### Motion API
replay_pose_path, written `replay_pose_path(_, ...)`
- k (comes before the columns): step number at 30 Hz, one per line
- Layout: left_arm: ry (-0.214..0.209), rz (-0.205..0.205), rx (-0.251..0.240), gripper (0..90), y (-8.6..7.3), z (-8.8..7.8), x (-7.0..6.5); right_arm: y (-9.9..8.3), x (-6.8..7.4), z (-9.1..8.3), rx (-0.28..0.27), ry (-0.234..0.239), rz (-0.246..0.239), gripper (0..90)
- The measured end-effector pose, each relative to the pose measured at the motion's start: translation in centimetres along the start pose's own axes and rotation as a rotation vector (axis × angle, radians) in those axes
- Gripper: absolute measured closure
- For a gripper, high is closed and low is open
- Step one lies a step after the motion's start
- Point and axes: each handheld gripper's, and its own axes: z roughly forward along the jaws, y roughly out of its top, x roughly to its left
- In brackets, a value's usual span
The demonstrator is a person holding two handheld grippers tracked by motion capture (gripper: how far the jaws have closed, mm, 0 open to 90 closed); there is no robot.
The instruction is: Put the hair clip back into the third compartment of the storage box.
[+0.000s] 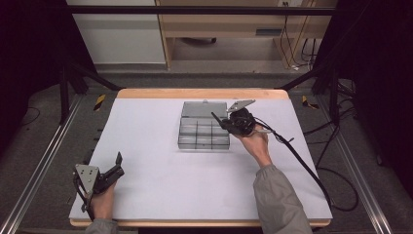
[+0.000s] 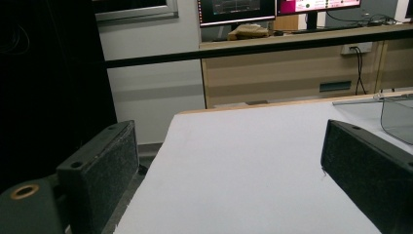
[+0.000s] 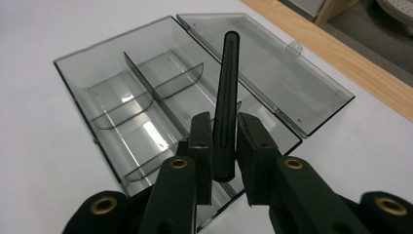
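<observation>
Two grippers, no readable writing.
Right gripper [image 3: 224, 146] clamps a black divider strip [image 3: 226, 97] above the clear compartment box [image 3: 87, 73]; left gripper [image 2: 229, 161], at 7 o'clock, gapes.

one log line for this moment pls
right gripper: shut on black stick, over open clear box | left gripper: open, empty, near table corner | box: lid laid flat

Smoky clear box [image 3: 146, 97], black stick [image 3: 226, 97]
</observation>
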Motion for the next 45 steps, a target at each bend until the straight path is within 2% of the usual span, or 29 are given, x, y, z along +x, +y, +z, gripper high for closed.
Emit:
replay_pose_path(4,0.0,0.0,0.0,6.5,0.0,0.0,0.0,0.1,0.1,1.0,0.011,0.008,-0.007,77.4)
replay_pose_path(8,0.0,0.0,0.0,6.6,0.0,0.0,0.0,0.1,0.4,2.0,0.031,-0.031,-0.057,77.4)
replay_pose_path(16,0.0,-0.001,0.0,6.6,0.0,0.0,0.0,-0.6,0.3,3.5,0.054,-0.051,-0.072,77.4)
replay_pose_path(19,0.0,-0.001,0.0,6.6,0.0,0.0,0.0,-0.6,0.2,3.8,0.048,-0.046,-0.068,77.3)
replay_pose_path(22,0.0,0.0,0.0,6.6,0.0,0.0,0.0,-0.8,0.0,4.1,0.069,-0.03,-0.065,77.3)
replay_pose_path(24,0.0,-0.001,0.0,6.6,0.0,0.0,0.0,-0.9,0.0,4.3,0.085,-0.05,-0.077,77.3)
replay_pose_path(31,0.0,0.001,0.0,6.7,0.0,0.0,0.0,-1.0,0.0,4.6,0.091,-0.045,-0.072,77.1)
replay_pose_path(34,0.0,-0.001,0.0,6.7,0.0,0.0,0.0,-1.3,-0.1,4.8,0.122,-0.044,-0.069,77.1)
replay_pose_path(37,0.0,-0.001,0.0,6.8,0.0,0.0,0.0,-1.3,-0.1,4.9,0.122,-0.049,-0.076,76.9)
replay_pose_path(45,-0.001,-0.001,0.0,6.8,0.0,0.0,0.0,-1.3,-0.1,4.9,0.111,-0.031,-0.046,75.8)
